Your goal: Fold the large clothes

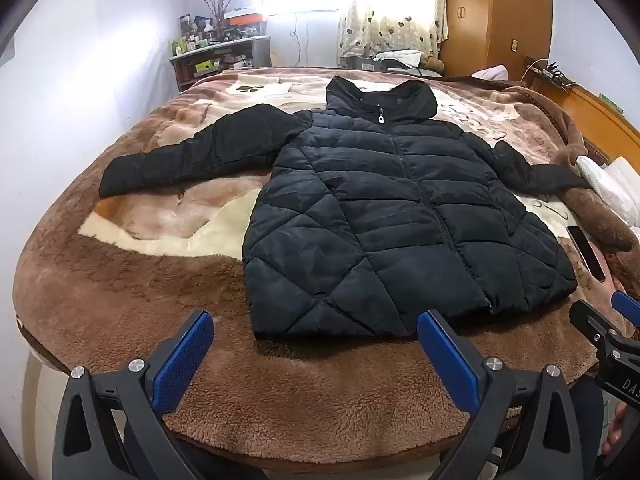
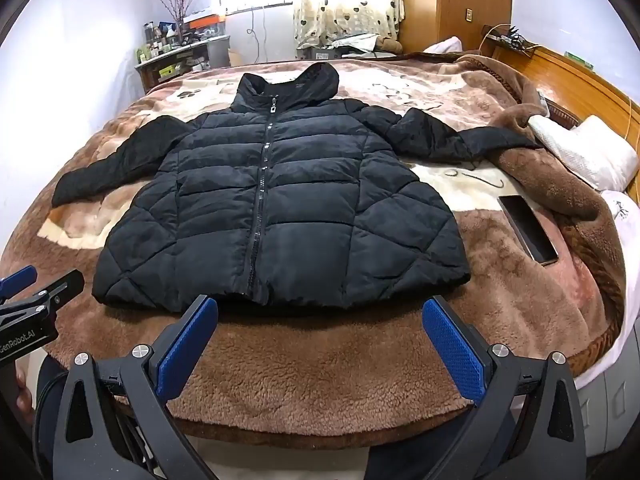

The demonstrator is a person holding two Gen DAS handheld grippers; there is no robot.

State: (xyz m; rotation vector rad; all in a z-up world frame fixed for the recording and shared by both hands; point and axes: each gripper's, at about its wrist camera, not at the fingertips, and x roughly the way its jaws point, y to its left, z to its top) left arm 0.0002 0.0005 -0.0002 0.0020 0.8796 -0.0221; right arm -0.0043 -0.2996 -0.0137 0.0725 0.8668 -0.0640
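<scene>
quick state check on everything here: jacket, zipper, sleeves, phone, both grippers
jacket: spread flat, front up, unfolded
zipper: closed up to the collar
sleeves: both stretched out sideways
phone: lying flat on the blanket, screen dark
left gripper: open, holding nothing, short of the hem
right gripper: open, holding nothing, short of the hem

Each gripper, left [image 1: 316,322] and right [image 2: 320,306], is built of black plastic arms with triangular cut-outs, silver round screws at the joints, and blue textured pads [image 1: 182,356]. White lettering "GenRobot.AI" is printed on the left gripper's body, as seen from the right wrist. Bare skin is glimpsed at frame edges.
</scene>
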